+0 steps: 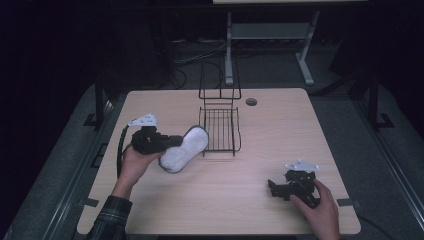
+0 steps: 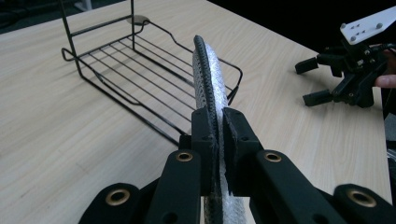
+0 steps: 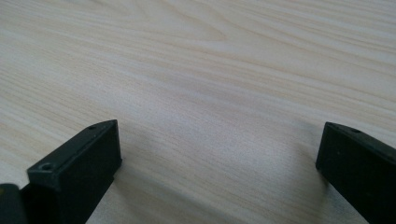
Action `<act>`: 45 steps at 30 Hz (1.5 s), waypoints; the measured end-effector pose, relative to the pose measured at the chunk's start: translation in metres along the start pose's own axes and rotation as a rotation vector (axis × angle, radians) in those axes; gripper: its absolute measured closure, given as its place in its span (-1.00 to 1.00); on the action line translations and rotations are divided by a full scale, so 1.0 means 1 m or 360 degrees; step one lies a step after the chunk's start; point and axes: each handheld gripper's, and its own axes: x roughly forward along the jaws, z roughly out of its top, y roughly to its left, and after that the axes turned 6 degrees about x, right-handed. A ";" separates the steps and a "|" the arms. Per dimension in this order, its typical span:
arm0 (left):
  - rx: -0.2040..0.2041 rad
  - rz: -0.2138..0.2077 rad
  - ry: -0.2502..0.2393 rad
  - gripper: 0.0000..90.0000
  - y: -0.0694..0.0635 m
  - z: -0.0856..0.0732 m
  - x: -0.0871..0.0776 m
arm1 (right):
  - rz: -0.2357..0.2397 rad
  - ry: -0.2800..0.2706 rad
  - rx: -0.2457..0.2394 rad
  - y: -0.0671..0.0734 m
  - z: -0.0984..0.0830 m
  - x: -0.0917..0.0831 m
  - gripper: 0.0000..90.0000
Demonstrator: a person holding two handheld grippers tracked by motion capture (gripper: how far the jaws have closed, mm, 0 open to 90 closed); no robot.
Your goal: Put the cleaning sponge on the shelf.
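A black wire rack (image 1: 220,129) stands at the middle of a pale wooden table (image 1: 240,200), its slatted tray holding nothing — its tall back frame rises at the far end. There is one rack, one shoe insole and two handheld grippers.

The left gripper (image 1: 172,141), carried in the person's left hand (image 1: 134,162), is clamped on the insole (image 1: 184,149), a white pad shaped like a footprint with a dark edge. The insole hangs above the table just beside the rack's near left corner; whether it touches the wire cannot be told from the high view. In the left gripper view the insole (image 2: 209,74) stands on edge between the closed jaws, its toe end over the rack's (image 2: 140,60) rim and its heel end cut off at the bottom of the frame.

The right gripper (image 1: 274,189) rests on the table near its front right corner, well apart from the rack, in the person's right hand (image 1: 322,212). Its jaws stand wide apart with only bare wood grain between them — the right gripper (image 3: 219,154) view cuts off both at the frame's lower edge.
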 end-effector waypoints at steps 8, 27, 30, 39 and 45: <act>0.0018 0.0001 -0.0002 0.85 0.004 0.014 0.007 | 0.0000 0.0001 0.0003 0.000 0.000 0.000 -1.00; 0.0018 -0.0006 -0.0045 0.85 0.014 0.037 0.028 | -0.0001 0.0001 0.0003 0.000 0.000 0.000 -1.00; 0.0015 -0.0008 -0.0040 0.85 0.015 0.039 0.033 | 0.0000 0.0001 0.0003 0.000 0.000 0.000 -1.00; 0.0011 -0.0009 -0.0047 0.85 0.022 0.049 0.050 | -0.0001 0.0001 0.0003 0.000 0.000 0.000 -1.00; -0.0001 -0.0010 -0.0057 0.85 0.030 0.053 0.062 | 0.0000 0.0001 0.0003 0.000 0.000 0.000 -1.00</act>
